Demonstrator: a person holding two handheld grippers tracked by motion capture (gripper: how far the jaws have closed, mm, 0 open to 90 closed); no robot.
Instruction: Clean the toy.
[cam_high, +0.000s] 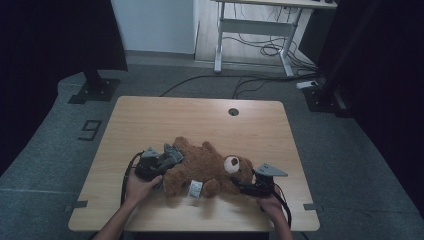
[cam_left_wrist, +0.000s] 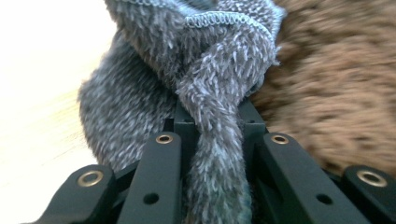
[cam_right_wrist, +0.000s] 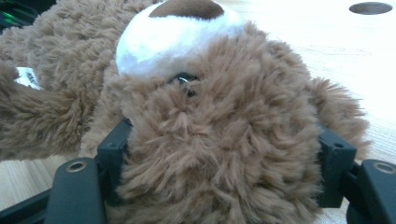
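A brown teddy bear (cam_high: 210, 167) lies on its back on the wooden table (cam_high: 150, 120), head to the right, with a white tag (cam_high: 194, 188) at its near side. A grey fuzzy cloth (cam_high: 170, 155) lies bunched at the bear's left end. My left gripper (cam_high: 159, 162) is shut on a twisted fold of this grey cloth (cam_left_wrist: 210, 93), close against the brown fur (cam_left_wrist: 336, 84). My right gripper (cam_high: 250, 186) holds the bear's head (cam_right_wrist: 219, 130) between its widely spread jaws, which press into the fur below the white muzzle (cam_right_wrist: 173, 37).
A round cable hole (cam_high: 233, 111) sits near the table's far edge. Bare tabletop stretches behind the bear. On the floor beyond are a white-framed desk (cam_high: 260, 25), loose cables (cam_high: 260, 80) and a black stand base (cam_high: 95, 90) at the left.
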